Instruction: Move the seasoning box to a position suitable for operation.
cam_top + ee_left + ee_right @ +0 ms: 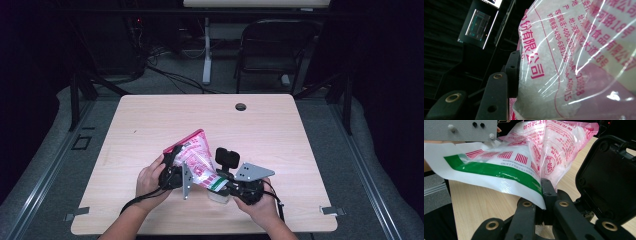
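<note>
A clear plastic bag (pixel 196 154) with pink print and white granules inside is held tilted above the wooden table (pixel 270 135), between my two grippers. My left gripper (pixel 174 172) is shut on its bulging body; in the left gripper view one black finger (pixel 512 67) presses the bag (pixel 574 55) and the other is hidden behind it. My right gripper (pixel 226 186) is shut on the bag's flat white edge with the green stripe (pixel 499 171), pinched at the jaw tips (pixel 543 192). A small white object (pixel 218 196) sits under that low corner; what it is I cannot tell.
A black rounded block (pixel 227 157) stands up beside the right gripper. The table has a round cable hole (pixel 241 106) near its far edge and metal clips (pixel 332 210) at the near corners. A dark chair (pixel 275 50) stands behind the table.
</note>
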{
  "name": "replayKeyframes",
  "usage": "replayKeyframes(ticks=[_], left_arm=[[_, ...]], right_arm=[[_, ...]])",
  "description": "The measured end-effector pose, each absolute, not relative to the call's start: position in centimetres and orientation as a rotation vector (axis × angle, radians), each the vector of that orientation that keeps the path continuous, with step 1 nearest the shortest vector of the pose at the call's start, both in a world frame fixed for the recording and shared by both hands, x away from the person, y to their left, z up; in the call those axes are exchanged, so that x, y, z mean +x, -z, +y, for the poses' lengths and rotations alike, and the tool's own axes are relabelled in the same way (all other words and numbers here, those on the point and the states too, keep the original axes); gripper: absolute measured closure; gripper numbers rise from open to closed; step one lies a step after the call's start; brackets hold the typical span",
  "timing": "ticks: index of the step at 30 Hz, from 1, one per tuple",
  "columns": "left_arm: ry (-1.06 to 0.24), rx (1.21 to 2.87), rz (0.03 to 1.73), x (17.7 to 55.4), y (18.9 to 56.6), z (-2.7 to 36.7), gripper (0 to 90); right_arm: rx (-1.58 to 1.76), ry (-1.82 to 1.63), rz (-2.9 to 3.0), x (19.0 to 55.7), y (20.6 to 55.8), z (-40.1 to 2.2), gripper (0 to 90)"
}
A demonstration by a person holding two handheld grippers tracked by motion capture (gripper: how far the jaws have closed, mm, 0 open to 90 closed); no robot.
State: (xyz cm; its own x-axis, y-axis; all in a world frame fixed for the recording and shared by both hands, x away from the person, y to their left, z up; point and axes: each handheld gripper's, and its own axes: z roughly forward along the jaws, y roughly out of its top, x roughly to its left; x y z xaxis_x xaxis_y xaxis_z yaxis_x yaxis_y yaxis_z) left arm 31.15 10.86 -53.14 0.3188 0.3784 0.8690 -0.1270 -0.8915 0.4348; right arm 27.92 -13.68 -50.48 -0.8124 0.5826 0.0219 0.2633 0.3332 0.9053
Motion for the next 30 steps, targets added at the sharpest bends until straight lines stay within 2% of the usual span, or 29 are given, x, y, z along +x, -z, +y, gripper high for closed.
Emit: replayKeyframes(ticks=[18, 30], left_arm=[[-1.630, 2.175, 0.188, 31.06, 53.02, 10.67, 61.4], [-1.695, 2.170, 0.142, 30.89, 52.61, 10.51, 61.4]], right_arm=[[0.760, -1.464, 2.298, 27.78, 50.67, -13.76, 89.6], [0.765, -1.456, 2.303, 27.73, 50.78, -13.88, 89.5]])
